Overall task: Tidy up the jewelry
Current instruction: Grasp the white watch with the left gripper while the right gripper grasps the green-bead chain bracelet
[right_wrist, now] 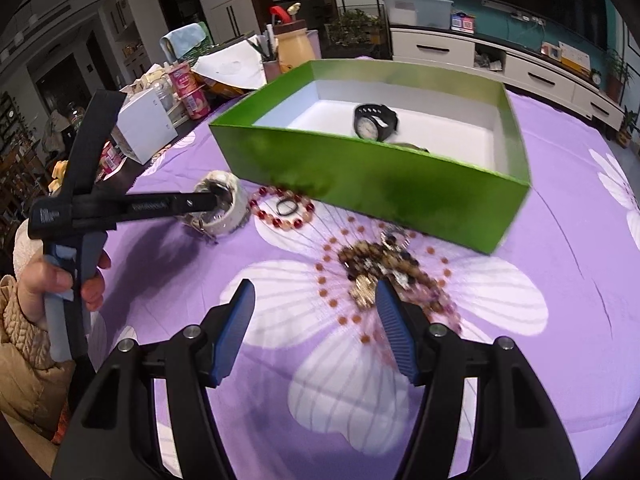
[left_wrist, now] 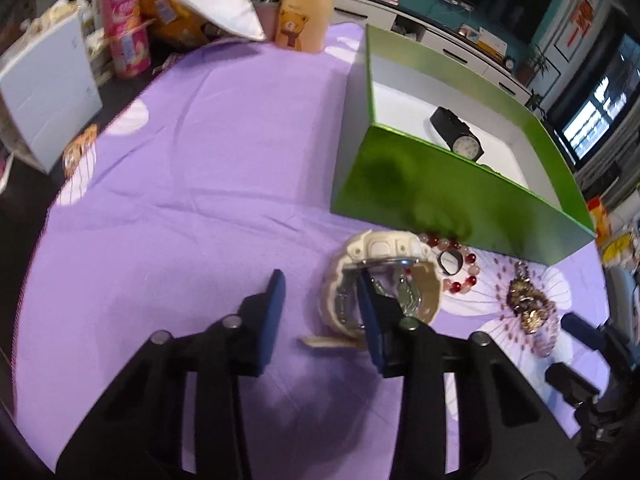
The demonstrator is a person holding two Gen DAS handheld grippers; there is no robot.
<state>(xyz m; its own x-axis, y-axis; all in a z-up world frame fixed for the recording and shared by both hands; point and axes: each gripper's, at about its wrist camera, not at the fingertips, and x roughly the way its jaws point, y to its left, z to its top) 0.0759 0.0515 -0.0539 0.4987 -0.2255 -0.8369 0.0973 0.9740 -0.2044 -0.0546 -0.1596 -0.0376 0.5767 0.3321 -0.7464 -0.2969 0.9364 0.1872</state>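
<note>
A cream watch [left_wrist: 380,280] lies on the purple cloth; it also shows in the right wrist view [right_wrist: 224,208]. My left gripper [left_wrist: 320,292] is open, its right finger reaching inside the watch's band loop. A red and pink bead bracelet [left_wrist: 460,268] with a black ring [left_wrist: 450,262] inside lies beside it. A heap of brown beaded jewelry [right_wrist: 380,268] lies just ahead of my open right gripper [right_wrist: 316,304]. A green box [right_wrist: 400,188] holds a black watch [right_wrist: 374,122].
At the table's far left stand a white box [left_wrist: 44,92], pink snack cups [left_wrist: 124,28], an orange bear bottle [left_wrist: 302,12] and a white bag [left_wrist: 216,4]. A TV cabinet [right_wrist: 520,68] stands behind the table.
</note>
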